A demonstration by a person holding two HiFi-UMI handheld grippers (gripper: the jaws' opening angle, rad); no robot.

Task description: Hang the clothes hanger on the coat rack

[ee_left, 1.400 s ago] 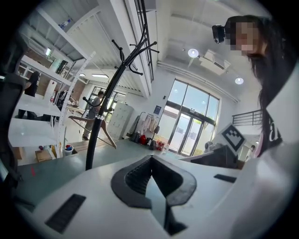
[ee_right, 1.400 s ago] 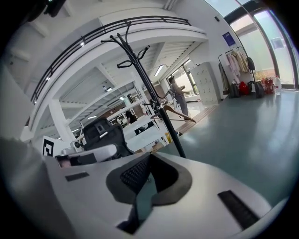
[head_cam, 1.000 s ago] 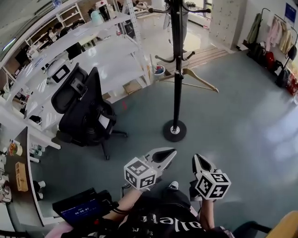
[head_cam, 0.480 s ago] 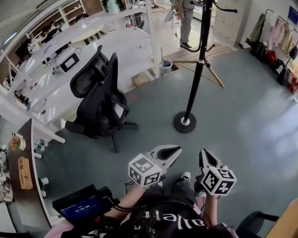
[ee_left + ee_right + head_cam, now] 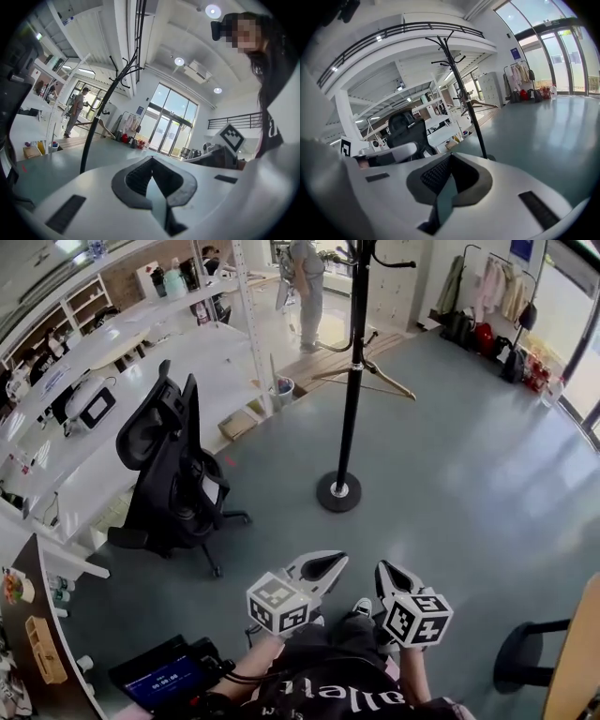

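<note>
Your view has swung: the coat rack (image 5: 349, 399) now stands well ahead of your left gripper (image 5: 323, 565) and right gripper (image 5: 389, 576), jaws clenched on nothing; the clothes hanger (image 5: 386, 382) hangs crosswise on it.

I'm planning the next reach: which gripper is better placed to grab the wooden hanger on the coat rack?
Right, slightly: the hanger sticks out more on the coat rack's right side. Both right gripper and left gripper are shut, empty, far off.
</note>
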